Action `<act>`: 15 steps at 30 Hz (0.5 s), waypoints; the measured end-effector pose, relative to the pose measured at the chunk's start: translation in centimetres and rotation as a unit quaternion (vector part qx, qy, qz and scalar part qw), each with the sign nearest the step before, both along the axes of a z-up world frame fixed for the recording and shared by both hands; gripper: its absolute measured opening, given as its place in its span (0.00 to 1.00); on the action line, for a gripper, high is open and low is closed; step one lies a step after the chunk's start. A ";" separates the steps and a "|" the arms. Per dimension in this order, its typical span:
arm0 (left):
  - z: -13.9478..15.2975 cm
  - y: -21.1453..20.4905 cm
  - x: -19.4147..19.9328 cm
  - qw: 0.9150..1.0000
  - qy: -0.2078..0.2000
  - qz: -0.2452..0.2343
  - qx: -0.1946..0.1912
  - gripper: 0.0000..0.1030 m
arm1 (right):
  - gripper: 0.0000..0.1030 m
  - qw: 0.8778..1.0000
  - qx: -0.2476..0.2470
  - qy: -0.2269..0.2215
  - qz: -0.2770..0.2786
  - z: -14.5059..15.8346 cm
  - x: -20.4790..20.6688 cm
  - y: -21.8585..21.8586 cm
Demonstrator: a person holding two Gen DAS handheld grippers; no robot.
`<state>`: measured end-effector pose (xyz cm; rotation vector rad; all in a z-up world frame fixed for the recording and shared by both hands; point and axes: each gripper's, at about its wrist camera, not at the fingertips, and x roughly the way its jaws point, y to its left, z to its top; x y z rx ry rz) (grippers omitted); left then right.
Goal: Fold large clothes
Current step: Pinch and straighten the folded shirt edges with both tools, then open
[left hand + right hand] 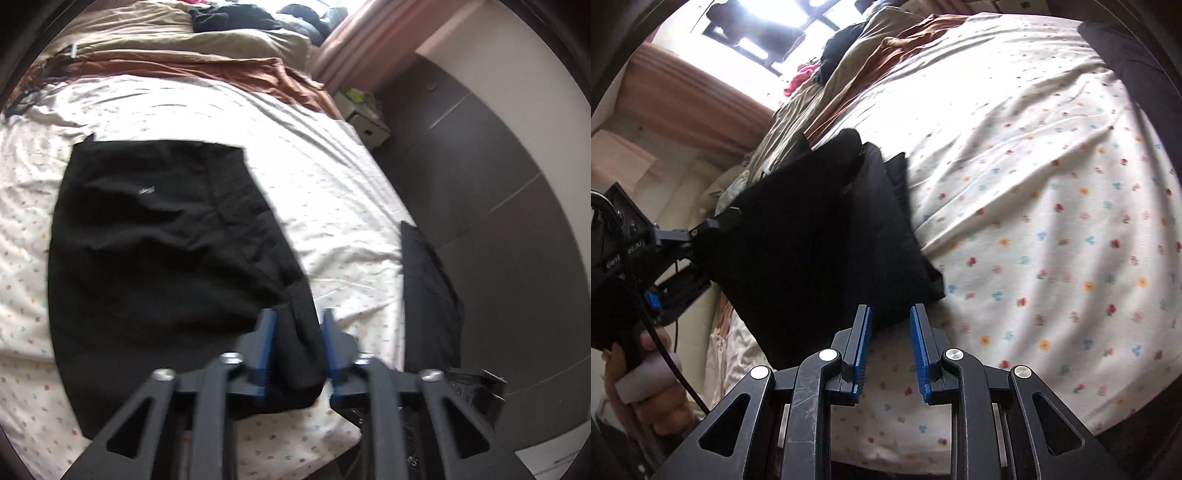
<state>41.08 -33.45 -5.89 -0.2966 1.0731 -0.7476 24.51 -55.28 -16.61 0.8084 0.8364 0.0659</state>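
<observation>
**A:** Left wrist view: what does it show?

**B:** A folded black fabric garment (159,236) lies flat on a white bedsheet printed with small coloured flowers (332,192). One thick folded corner of it sits between the blue-padded fingers of the left gripper (298,321). The jaws stand parted, and a sliver of gap shows beside each pad, so the cloth lies between them rather than being pinched.

**A:** And around it?

**B:** Crumpled rust-brown and beige bedding (207,70) is heaped at the far end of the bed, with dark clothes (236,16) piled beyond. A second dark cloth (428,291) hangs at the bed's right edge, above grey floor tiles (498,206). A small pale cardboard box (365,123) stands on the floor by the bed.

**A:** Now the right wrist view?

**B:** The right gripper (890,314) hovers over the same flowered sheet (1034,192), jaws apart, nothing between the blue pads. The black garment (820,240) lies just beyond and left of its fingertips, folded into stacked layers.

**A:** Is the other tool visible there?

**B:** Yes, at the left edge: the left gripper (729,218) meets the garment's near corner, held by a person's hand (646,384) on a pale grip. Its jaw state cannot be judged from this angle. A bright window (768,33) glares above the wooden headboard (690,96).
</observation>
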 end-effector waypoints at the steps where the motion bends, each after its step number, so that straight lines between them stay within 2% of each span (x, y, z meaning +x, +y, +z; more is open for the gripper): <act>1: 0.2 0.4 0.1 1.000 0.000 -0.007 -0.017 0.52 | 0.53 1.000 0.004 -0.003 -0.002 0.0 0.1 -0.2; 2: 0.6 0.9 -0.1 0.999 -0.003 -0.015 -0.041 0.63 | 0.68 1.000 0.007 -0.010 -0.007 0.2 -0.1 -0.4; 3: 1.2 1.5 -0.2 0.999 -0.013 -0.014 -0.050 0.72 | 0.71 1.000 0.009 -0.021 -0.010 0.6 -0.3 -0.6; 5: 1.8 2.6 -0.5 0.998 -0.036 -0.001 -0.042 0.78 | 0.71 0.999 0.013 -0.041 -0.007 1.3 -0.3 -0.6; 8: 1.6 5.1 -0.2 0.998 -0.048 0.025 -0.019 0.79 | 0.71 0.998 0.014 -0.053 0.006 2.1 0.6 -0.1; 15: -1.2 10.3 -0.2 0.995 -0.013 0.095 0.007 0.79 | 0.71 0.998 0.003 -0.056 0.035 2.9 3.4 2.0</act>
